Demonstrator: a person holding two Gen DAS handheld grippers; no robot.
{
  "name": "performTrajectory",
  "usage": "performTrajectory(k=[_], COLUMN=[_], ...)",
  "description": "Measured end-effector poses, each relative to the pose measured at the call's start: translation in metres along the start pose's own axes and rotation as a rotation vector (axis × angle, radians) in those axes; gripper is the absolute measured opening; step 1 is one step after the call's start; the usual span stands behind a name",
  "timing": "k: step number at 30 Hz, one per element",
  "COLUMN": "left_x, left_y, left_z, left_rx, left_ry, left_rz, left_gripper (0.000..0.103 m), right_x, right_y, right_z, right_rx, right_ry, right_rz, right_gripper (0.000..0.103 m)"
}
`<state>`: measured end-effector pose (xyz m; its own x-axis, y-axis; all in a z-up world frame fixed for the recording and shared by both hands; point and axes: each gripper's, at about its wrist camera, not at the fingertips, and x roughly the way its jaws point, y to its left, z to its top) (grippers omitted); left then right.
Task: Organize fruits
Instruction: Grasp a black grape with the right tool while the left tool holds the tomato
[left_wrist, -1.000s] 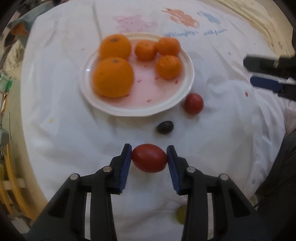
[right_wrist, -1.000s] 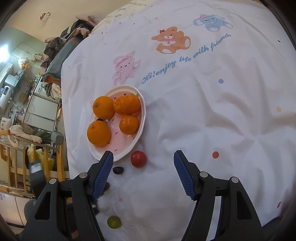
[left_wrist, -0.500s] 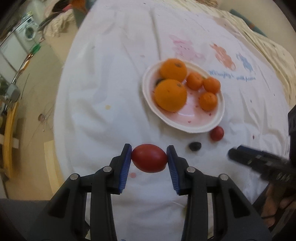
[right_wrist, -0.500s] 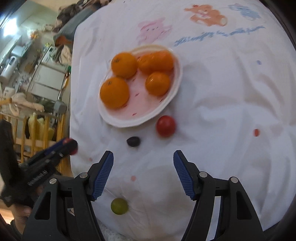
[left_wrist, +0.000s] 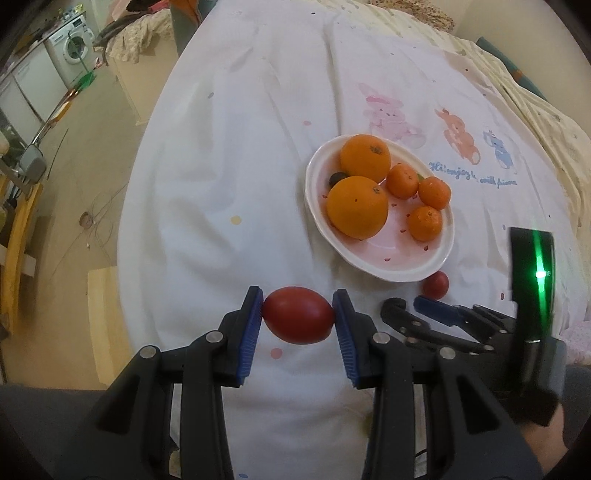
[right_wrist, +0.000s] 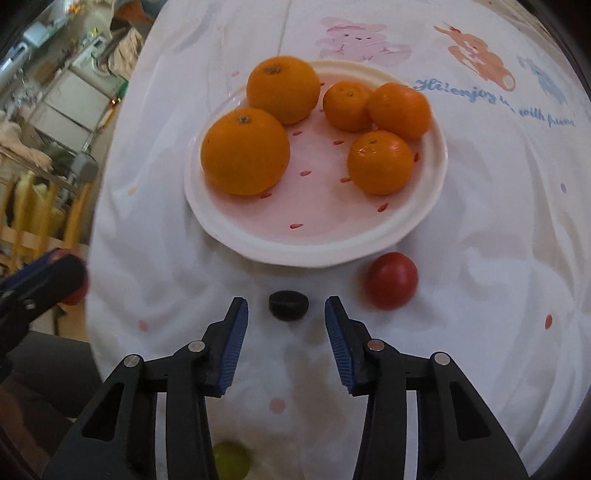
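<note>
White cartoon-printed sheet (right_wrist: 498, 229) over a bed, floor and a washing machine (left_wrist: 75, 46) beyond its left edge. Plate (right_wrist: 317, 243) sits mid-sheet with two large oranges and three mandarins. Right claw (right_wrist: 282, 325) open, jaws apart, low over the sheet; dark grape (right_wrist: 288, 304) lies just ahead, centred between the pads, not touching, between claw and the plate's near rim. Grape looks slightly wider than tall, long axis across the jaws. Round red tomato (right_wrist: 392, 280) sits just right of it, beside the rim; green grape (right_wrist: 231, 459) lies behind, toward the near edge. Left claw (left_wrist: 297, 322) clamped on an oval red tomato (left_wrist: 297, 315), held off left, above the sheet. Right is clearly nearer the grape; room either side looks adequate.
</note>
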<state>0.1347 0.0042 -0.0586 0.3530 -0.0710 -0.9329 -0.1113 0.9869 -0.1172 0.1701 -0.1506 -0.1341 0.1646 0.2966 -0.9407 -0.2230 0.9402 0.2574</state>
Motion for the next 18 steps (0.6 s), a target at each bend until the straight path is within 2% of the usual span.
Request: performTrajectory(k=[4,6,8,18], left_x=[0.0,0.001,0.003,0.012], left_y=[0.002,0.003,0.002,0.003], left_z=[0.001,0.001,0.001,0.0], left_rx=[-0.014,-0.017,-0.019,-0.014], left_ry=[0.001,0.007,0.012,0.017], left_rz=[0.005,0.003,0.005,0.036], left_gripper=[0.035,0.035,0.035,0.035], right_x=[0.007,0.006,0.003,-0.028], right_y=[0.003,0.003,0.002,-0.01], right_z=[0.001,0.001,0.002,-0.007], right_rx=[-0.014,-0.017,-0.015,0.007], right_ry=[0.014,0.013,0.007,-0.039], right_rz=[-0.034,-0.034,-0.028,0.051], right_gripper=[0.038,0.028,0.025,0.025])
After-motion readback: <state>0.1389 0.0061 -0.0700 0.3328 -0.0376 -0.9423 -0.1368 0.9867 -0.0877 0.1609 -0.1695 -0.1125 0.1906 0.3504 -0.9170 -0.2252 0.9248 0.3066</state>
